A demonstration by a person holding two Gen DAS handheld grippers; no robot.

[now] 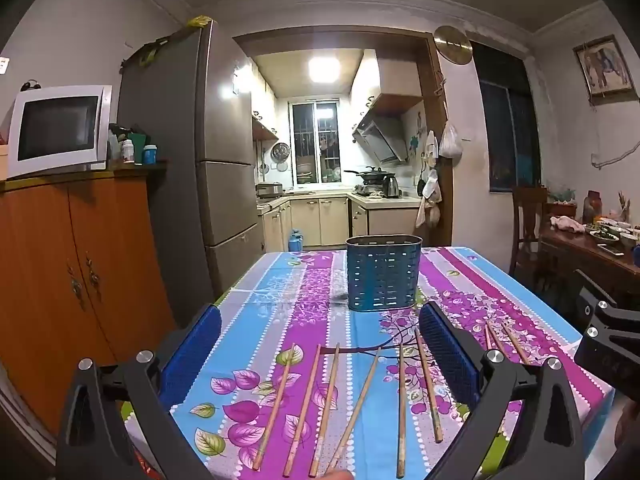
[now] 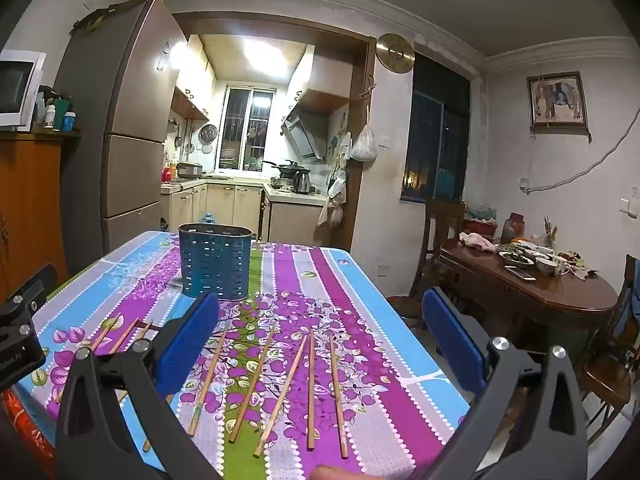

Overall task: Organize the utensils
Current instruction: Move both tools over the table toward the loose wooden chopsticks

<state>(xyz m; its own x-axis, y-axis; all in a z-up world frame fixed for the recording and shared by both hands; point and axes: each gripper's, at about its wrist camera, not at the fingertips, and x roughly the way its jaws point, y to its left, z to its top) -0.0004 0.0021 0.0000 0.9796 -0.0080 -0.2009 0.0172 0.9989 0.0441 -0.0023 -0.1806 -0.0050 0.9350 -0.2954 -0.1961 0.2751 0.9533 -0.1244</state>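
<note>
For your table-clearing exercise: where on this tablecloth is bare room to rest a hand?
Free: cloth either side of the blue utensil holder, and the strip between it and the chopsticks. Crowded: the near edge, where chopsticks lie spread.

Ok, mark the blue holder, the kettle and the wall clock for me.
holder (image 1: 383, 276): left wrist view, middle of its slotted front wall.
kettle (image 2: 302, 181): right wrist view, its steel body on the kitchen counter.
clock (image 2: 395, 53): right wrist view, centre of its brass face.

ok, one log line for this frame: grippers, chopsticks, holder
left gripper: open, empty | right gripper: open, empty | chopsticks: loose on tablecloth, none picked | blue holder: upright, beyond chopsticks
</note>
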